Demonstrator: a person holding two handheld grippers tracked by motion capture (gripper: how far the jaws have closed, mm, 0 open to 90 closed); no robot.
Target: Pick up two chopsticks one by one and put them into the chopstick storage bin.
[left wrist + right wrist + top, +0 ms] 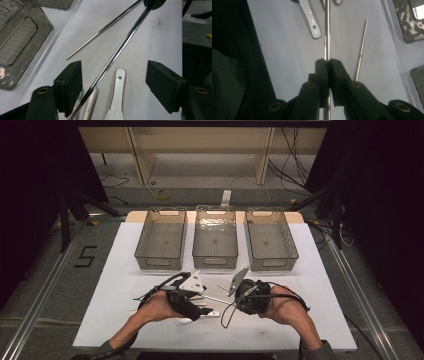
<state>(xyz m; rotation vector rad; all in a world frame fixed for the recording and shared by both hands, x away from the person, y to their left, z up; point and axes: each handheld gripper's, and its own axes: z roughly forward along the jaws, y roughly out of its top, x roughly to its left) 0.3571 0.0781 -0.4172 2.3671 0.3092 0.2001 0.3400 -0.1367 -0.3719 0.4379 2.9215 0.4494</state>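
My right gripper (pixel 328 62) is shut on a shiny metal chopstick (pixel 327 32) and holds it by one end. In the high view the right gripper (pixel 237 300) points left at the near middle of the table, and the chopstick (pixel 219 299) reaches toward my left gripper (pixel 202 303). The left gripper (pixel 116 73) is open. The held chopstick (pixel 120 50) crosses between its jaws close to the left one. A white ceramic spoon handle (pixel 118 95) and a silver utensil handle (pixel 90 103) lie on the table under the jaws. A second chopstick (pixel 105 27) lies loose farther out.
Three clear plastic bins stand in a row at the back of the white table (pixel 125 320): left (pixel 161 240), middle (pixel 215 239), right (pixel 270 240). One bin's handle end (pixel 20 42) lies left of my left gripper. The loose chopstick (pixel 361 47) lies beside the held one.
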